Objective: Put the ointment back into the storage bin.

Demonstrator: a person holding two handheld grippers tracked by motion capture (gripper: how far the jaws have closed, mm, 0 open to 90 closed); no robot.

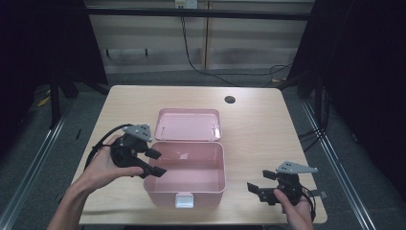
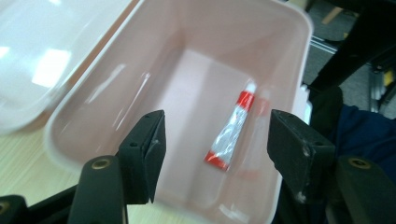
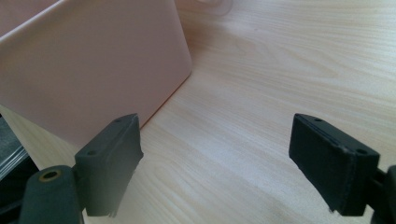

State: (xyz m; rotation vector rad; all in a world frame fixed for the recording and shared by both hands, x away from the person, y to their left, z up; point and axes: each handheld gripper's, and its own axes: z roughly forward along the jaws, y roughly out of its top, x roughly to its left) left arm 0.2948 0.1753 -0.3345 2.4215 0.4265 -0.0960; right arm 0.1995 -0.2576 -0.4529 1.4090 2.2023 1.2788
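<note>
Hovering over the pink box (image 1: pixel 186 170) at its left rim, the left tool (image 1: pixel 154 162) is held apart and empty; the tube (image 2: pixel 232 128) lies inside, where it could be snagged on withdrawal

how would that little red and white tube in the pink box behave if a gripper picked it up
The tube looks creased and flattened toward its crimped end, so it would probably squash and flex under the pads. It seems small and likely light. Its glossy skin may slip. Lying flat on the floor of the box, it probably won't roll far.
</note>
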